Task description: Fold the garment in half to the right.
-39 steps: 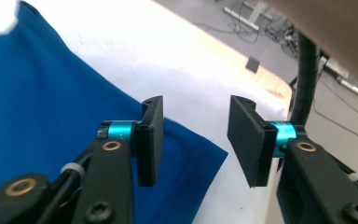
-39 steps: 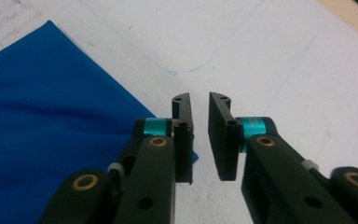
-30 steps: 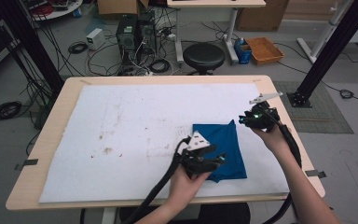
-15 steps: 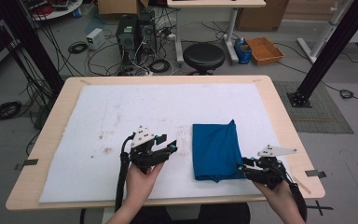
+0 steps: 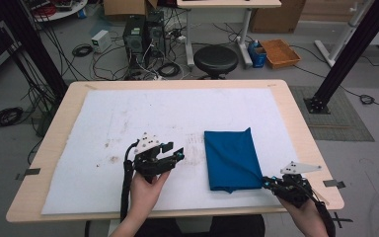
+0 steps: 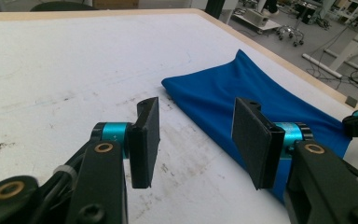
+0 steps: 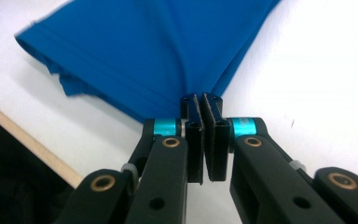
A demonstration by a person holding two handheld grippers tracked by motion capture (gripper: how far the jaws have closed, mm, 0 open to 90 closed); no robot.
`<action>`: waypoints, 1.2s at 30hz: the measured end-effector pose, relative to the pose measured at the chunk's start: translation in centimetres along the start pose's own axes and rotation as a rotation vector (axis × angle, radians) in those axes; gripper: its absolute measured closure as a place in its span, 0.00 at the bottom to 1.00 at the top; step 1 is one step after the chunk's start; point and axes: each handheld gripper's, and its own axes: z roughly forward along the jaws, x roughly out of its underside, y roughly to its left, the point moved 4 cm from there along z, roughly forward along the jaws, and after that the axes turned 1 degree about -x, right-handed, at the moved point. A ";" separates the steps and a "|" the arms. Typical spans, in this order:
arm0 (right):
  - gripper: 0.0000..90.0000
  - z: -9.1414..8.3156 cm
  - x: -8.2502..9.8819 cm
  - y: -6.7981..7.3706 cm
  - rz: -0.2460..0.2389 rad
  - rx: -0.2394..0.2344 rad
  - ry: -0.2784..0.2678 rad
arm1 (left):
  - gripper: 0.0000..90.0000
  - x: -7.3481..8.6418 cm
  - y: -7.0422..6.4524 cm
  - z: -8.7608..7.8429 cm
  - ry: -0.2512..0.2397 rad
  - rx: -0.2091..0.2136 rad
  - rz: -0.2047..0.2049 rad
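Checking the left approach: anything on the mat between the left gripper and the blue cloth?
Nothing visible. The left gripper stands open over the white mat, with only bare, stained mat between it and the near edge of the blue cloth. The right gripper is shut on the cloth's corner, at the far side from the left one.

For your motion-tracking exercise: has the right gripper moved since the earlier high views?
Yes. The right gripper went from the table's far-right side to its near edge, jaws just closing on the blue cloth's corner.
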 end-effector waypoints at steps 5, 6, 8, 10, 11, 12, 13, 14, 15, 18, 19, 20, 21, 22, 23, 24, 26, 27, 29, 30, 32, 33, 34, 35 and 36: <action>0.81 -0.1 -1.6 -0.9 0.003 0.012 -0.031 | 0.57 0.1 -0.2 0.3 0.012 0.006 0.002; 0.81 -0.1 -2.3 -1.2 0.006 0.023 -0.042 | 0.57 0.1 -0.2 0.4 0.014 0.005 0.003; 0.80 0.2 -4.7 -2.4 0.024 0.039 -0.050 | 0.57 0.1 -0.1 0.4 0.017 0.006 0.006; 0.80 0.7 -6.8 -3.4 0.045 0.040 -0.049 | 0.57 0.1 -0.1 0.5 0.017 0.003 0.002; 0.79 1.1 -7.9 -3.9 0.070 0.035 -0.046 | 0.57 0.2 0.0 0.5 0.020 0.003 0.002; 0.79 1.7 -9.2 -4.5 0.077 0.045 -0.056 | 0.57 0.2 0.0 0.5 0.021 0.004 0.001; 0.79 2.0 -9.9 -4.8 0.076 0.056 -0.060 | 0.57 0.2 0.1 0.5 0.024 0.002 0.001; 0.79 2.6 -10.7 -5.1 0.086 0.059 -0.059 | 0.57 0.3 0.2 0.6 0.023 0.000 0.001; 0.79 3.2 -11.4 -5.5 0.095 0.057 -0.063 | 0.57 0.3 0.3 0.6 0.025 0.000 -0.002; 0.78 5.3 -12.5 -6.7 0.117 0.077 -0.056 | 0.57 0.5 0.6 0.6 0.030 -0.003 -0.003; 0.78 6.1 -12.6 -7.0 0.129 0.085 -0.051 | 0.57 0.5 0.6 0.5 0.030 -0.004 -0.005; 0.78 6.7 -12.7 -7.3 0.135 0.081 -0.059 | 0.57 0.5 0.6 0.5 0.030 -0.004 -0.004; 0.78 7.3 -12.6 -7.5 0.140 0.085 -0.056 | 0.57 0.5 0.7 0.5 0.031 -0.004 -0.004; 0.79 7.9 -12.5 -7.7 0.148 0.075 -0.058 | 0.57 0.5 0.7 0.5 0.032 -0.001 -0.004; 0.81 8.4 -12.3 -7.8 0.153 0.049 -0.061 | 0.57 0.5 0.6 0.6 0.032 0.000 -0.005; 0.86 8.9 -12.1 -7.9 0.162 0.038 -0.051 | 0.57 0.6 0.6 0.6 0.033 0.000 -0.004; 0.98 9.5 -11.7 -8.1 0.133 0.059 -0.026 | 0.57 0.6 0.6 0.6 0.037 0.003 -0.002; 1.00 9.5 -11.5 -8.2 0.126 0.071 -0.027 | 0.57 0.7 0.6 0.6 0.036 0.002 -0.006; 1.00 9.4 -11.3 -8.4 0.123 0.088 -0.033 | 0.57 0.7 0.6 0.7 0.039 0.001 -0.005; 1.00 9.4 -11.2 -8.6 0.118 0.096 -0.040 | 0.57 0.8 0.6 0.8 0.040 0.000 -0.006; 1.00 9.3 -11.0 -8.8 0.119 0.104 -0.030 | 0.57 0.8 0.6 0.9 0.043 0.000 -0.005; 1.00 9.3 -10.9 -8.9 0.115 0.107 -0.028 | 0.57 0.9 0.5 0.9 0.045 0.004 -0.005; 1.00 9.3 -10.8 -9.0 0.113 0.110 -0.029 | 0.57 0.9 0.5 1.0 0.045 0.004 -0.005; 0.99 9.3 -10.7 -9.2 0.110 0.116 -0.030 | 0.57 0.9 0.4 0.9 0.049 0.003 -0.002; 0.96 9.3 -10.7 -9.2 0.112 0.123 -0.028 | 0.57 0.9 0.4 1.0 0.047 0.003 -0.001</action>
